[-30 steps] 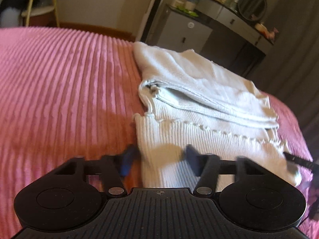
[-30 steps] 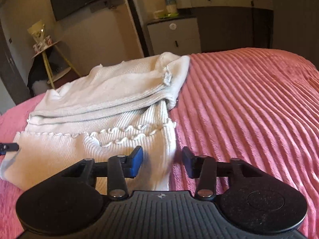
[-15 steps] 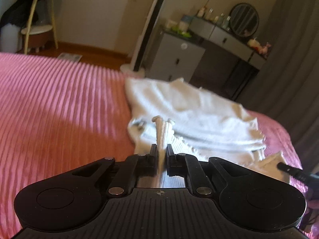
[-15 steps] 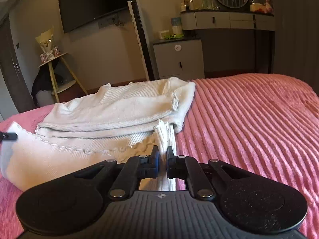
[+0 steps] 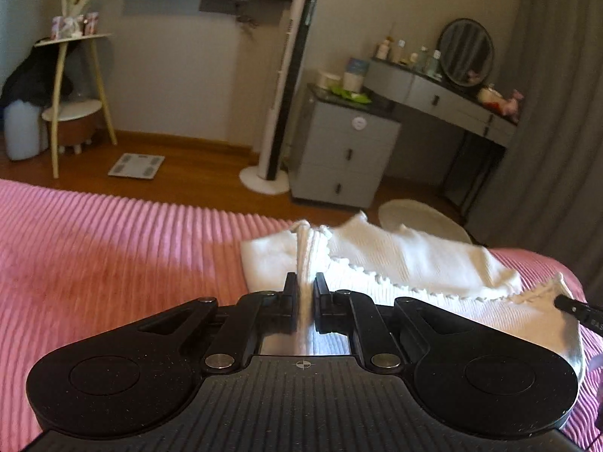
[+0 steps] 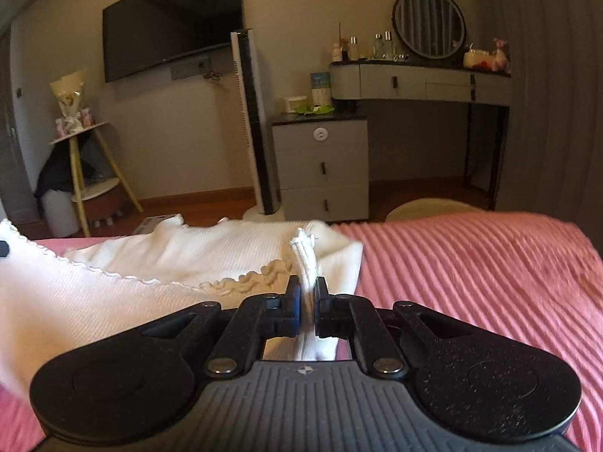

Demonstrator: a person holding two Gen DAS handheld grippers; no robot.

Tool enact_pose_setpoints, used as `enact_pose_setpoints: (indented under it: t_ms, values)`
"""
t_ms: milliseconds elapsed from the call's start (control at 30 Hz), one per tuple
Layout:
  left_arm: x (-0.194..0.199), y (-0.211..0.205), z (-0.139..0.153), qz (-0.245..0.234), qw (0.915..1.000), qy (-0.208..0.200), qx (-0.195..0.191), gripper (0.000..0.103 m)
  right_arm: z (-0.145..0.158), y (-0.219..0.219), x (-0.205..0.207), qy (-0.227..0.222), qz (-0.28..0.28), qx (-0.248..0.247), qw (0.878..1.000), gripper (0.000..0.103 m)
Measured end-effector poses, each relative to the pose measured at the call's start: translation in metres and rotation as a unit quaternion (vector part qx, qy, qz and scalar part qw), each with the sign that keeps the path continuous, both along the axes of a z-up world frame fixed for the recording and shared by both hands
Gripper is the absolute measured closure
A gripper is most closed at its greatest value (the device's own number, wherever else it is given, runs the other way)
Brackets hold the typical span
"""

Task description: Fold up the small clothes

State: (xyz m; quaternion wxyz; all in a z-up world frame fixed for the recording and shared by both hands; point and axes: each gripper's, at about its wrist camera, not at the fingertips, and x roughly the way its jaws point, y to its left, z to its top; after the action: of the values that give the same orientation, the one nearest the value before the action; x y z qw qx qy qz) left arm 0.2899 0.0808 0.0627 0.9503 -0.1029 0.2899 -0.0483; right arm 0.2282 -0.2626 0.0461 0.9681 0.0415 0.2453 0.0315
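A white ribbed knit garment [image 5: 407,260] with a scalloped hem lies partly folded on the pink ribbed bedspread [image 5: 94,263]. My left gripper [image 5: 304,293] is shut on the hem's left corner, which bunches up between the fingers. My right gripper [image 6: 307,293] is shut on the hem's right corner of the same garment [image 6: 181,260]. Both hold the hem lifted above the bed, and the cloth spans between them. The right gripper's tip shows at the right edge of the left wrist view [image 5: 576,307].
Beyond the bed's far edge are wooden floor, a grey drawer cabinet [image 6: 320,165], a tower fan [image 6: 252,120], a dressing table with round mirror [image 6: 422,75], a yellow-legged side table [image 5: 71,75] and a curtain [image 5: 557,113] at the right.
Both grippers shut on the garment's hem corners and lifted them. The hem has risen off the bed and moved toward the garment's far end.
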Motion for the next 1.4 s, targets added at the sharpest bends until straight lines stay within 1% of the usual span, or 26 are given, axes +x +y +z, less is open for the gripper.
enact_pose_setpoints:
  t_ms: [100, 167, 333, 400, 500, 600, 667, 733, 800, 833, 867, 900, 1000, 1067, 1100, 1133, 1167, 1200, 1233, 1267, 1300, 1333, 1400]
  values:
    - [0.025, -0.006, -0.005, 0.008, 0.9999, -0.006, 0.013, 0.093, -0.003, 0.001, 0.031, 0.003, -0.01, -0.013, 1.0, 0.097]
    - [0.043, -0.009, -0.009, 0.013, 0.9994, -0.009, 0.03, 0.093, -0.008, 0.003, 0.053, 0.007, -0.017, -0.02, 1.0, 0.097]
    - [0.081, -0.011, -0.018, 0.032, 0.9983, -0.012, 0.046, 0.093, -0.018, 0.011, 0.103, 0.012, -0.025, -0.053, 0.998, 0.097]
    - [0.097, -0.012, -0.021, 0.037, 0.9974, -0.015, 0.06, 0.093, -0.019, 0.012, 0.124, 0.014, -0.025, -0.057, 0.998, 0.097]
    - [0.118, -0.015, -0.024, 0.044, 0.9956, -0.015, 0.081, 0.093, -0.023, 0.019, 0.15, 0.017, -0.028, -0.086, 0.996, 0.097]
    - [0.135, -0.015, -0.029, 0.064, 0.9932, -0.021, 0.095, 0.093, -0.028, 0.02, 0.174, 0.022, -0.037, -0.094, 0.995, 0.097]
    - [0.143, -0.015, -0.037, 0.091, 0.9899, -0.02, 0.107, 0.096, -0.035, 0.021, 0.185, 0.028, -0.039, -0.096, 0.994, 0.097]
    - [0.149, -0.016, -0.052, 0.12, 0.9847, -0.003, 0.126, 0.096, -0.048, 0.02, 0.192, 0.048, -0.049, -0.098, 0.993, 0.097]
    - [0.153, -0.014, -0.07, 0.133, 0.9812, 0.04, 0.135, 0.096, -0.06, 0.016, 0.196, 0.07, -0.053, -0.089, 0.992, 0.095]
    - [0.152, -0.013, -0.076, 0.136, 0.9796, 0.059, 0.136, 0.096, -0.062, 0.012, 0.195, 0.075, -0.055, -0.079, 0.993, 0.091]
    - [0.148, -0.012, -0.079, 0.134, 0.9797, 0.07, 0.131, 0.096, -0.059, 0.008, 0.192, 0.072, -0.06, -0.069, 0.993, 0.083]
    - [0.142, -0.01, -0.077, 0.128, 0.9819, 0.073, 0.119, 0.092, -0.051, 0.002, 0.184, 0.062, -0.065, -0.052, 0.995, 0.078]
    - [0.107, -0.002, -0.06, 0.102, 0.991, 0.05, 0.072, 0.077, -0.033, -0.021, 0.138, 0.032, -0.063, 0.032, 0.997, 0.07]
    - [0.076, -0.001, -0.049, 0.084, 0.994, 0.038, 0.059, 0.071, -0.032, -0.036, 0.092, 0.024, -0.068, 0.081, 0.994, 0.068]
    - [0.062, -0.003, -0.046, 0.075, 0.9951, 0.037, 0.053, 0.066, -0.034, -0.041, 0.071, 0.027, -0.069, 0.099, 0.992, 0.068]
    - [0.044, -0.003, -0.043, 0.064, 0.9965, 0.035, 0.04, 0.063, -0.037, -0.044, 0.048, 0.035, -0.068, 0.114, 0.991, 0.068]
    - [0.028, -0.003, -0.041, 0.061, 0.9973, 0.033, 0.024, 0.061, -0.041, -0.047, 0.028, 0.039, -0.072, 0.129, 0.988, 0.068]
    - [0.013, -0.003, -0.042, 0.058, 0.9978, 0.033, 0.003, 0.055, -0.047, -0.049, 0.007, 0.046, -0.078, 0.155, 0.984, 0.068]
    - [-0.005, -0.003, -0.044, 0.052, 0.9977, 0.033, -0.028, 0.048, -0.053, -0.051, -0.008, 0.054, -0.076, 0.178, 0.98, 0.068]
    - [-0.016, -0.004, -0.047, 0.047, 0.997, 0.036, -0.051, 0.046, -0.06, -0.052, -0.023, 0.058, -0.081, 0.201, 0.974, 0.068]
    - [-0.024, -0.004, -0.051, 0.043, 0.996, 0.041, -0.067, 0.044, -0.066, -0.052, -0.034, 0.063, -0.087, 0.222, 0.969, 0.068]
    - [-0.032, -0.005, -0.056, 0.035, 0.995, 0.05, -0.078, 0.044, -0.071, -0.053, -0.041, 0.07, -0.087, 0.241, 0.964, 0.068]
    - [-0.035, -0.008, -0.067, 0.023, 0.993, 0.075, -0.089, 0.043, -0.075, -0.051, -0.047, 0.075, -0.095, 0.268, 0.956, 0.068]
